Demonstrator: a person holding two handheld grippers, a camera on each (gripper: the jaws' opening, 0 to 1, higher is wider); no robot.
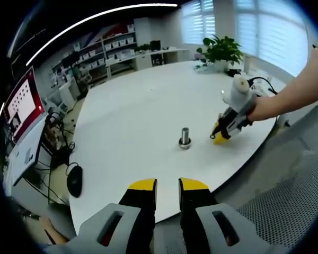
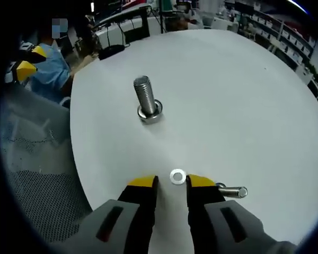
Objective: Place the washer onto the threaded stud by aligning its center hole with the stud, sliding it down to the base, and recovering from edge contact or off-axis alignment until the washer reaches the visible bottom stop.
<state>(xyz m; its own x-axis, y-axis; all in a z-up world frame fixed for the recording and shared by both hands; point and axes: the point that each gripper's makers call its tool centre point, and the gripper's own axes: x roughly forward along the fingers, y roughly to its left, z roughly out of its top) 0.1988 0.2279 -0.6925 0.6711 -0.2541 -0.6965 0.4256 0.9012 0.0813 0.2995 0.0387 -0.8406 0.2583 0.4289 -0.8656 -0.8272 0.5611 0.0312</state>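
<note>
The washer [image 2: 177, 176] lay flat on the white table [image 2: 244, 100], between the parted jaws of the right gripper [image 2: 172, 182], ungripped. A loose bolt [image 2: 233, 191] lay beside it. The stud [image 2: 145, 98] stood upright, well apart. The left gripper [image 1: 167, 185] hung open off the table edge.

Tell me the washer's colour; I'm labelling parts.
Silver metal; the washer shows best in the right gripper view.
</note>
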